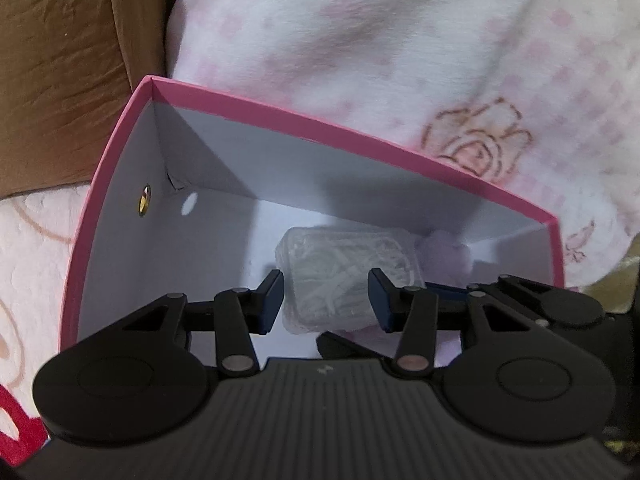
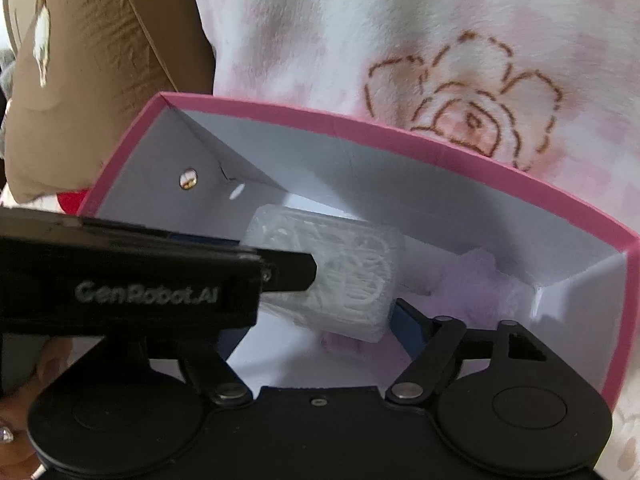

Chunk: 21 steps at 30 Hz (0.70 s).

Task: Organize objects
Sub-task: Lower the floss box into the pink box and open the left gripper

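A pink box (image 1: 320,120) with a white inside stands open on a blanket. My left gripper (image 1: 326,300) reaches down into it and is shut on a clear plastic case of white sticks (image 1: 344,276), held tilted above the floor of the box. In the right wrist view one of its fingers (image 2: 292,270) presses the clear case (image 2: 344,272) from the left. My right gripper (image 2: 318,334) stands open just below the case, its right pad close to the case's lower corner and its left finger mostly hidden. A fluffy purple thing (image 2: 480,280) lies in the box's right corner.
The box (image 2: 360,124) rests on a white and pink fleece blanket (image 2: 400,20) with a stitched rose (image 2: 468,112). A brown cushion (image 1: 60,60) lies at the far left. A metal stud (image 1: 145,200) sits in the box's left wall. A hand (image 2: 20,444) shows at the lower left.
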Available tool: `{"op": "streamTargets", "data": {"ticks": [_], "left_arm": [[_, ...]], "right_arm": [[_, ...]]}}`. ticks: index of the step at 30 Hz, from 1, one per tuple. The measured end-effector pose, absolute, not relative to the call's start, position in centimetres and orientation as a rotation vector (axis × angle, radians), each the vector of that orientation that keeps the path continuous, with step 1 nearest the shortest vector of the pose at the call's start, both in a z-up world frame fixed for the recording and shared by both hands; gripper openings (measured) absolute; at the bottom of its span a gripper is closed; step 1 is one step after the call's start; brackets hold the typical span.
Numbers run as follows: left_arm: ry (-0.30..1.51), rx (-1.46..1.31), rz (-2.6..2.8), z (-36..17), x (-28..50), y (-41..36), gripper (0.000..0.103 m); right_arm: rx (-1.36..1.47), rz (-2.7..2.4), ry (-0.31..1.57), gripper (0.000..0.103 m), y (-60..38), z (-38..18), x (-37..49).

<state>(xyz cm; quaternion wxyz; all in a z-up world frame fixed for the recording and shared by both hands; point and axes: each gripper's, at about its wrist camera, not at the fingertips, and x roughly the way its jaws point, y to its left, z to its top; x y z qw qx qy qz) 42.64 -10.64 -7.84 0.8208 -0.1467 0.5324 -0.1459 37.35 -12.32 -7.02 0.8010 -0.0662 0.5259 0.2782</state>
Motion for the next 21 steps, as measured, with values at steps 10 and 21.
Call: {"op": "streamTargets", "data": {"ticks": [10,21], "left_arm": [[1.088,-0.169,-0.248,-7.7,42.6,-12.8,0.044],[1.128,-0.210,-0.277,-8.3,42.4,-14.6,0.044]], "right_arm": [[-0.084,0.551,1.160,0.054,-13.1,-7.6,38.7],[-0.135,0.443,1.151,0.050,-14.2,-7.8,39.1]]}}
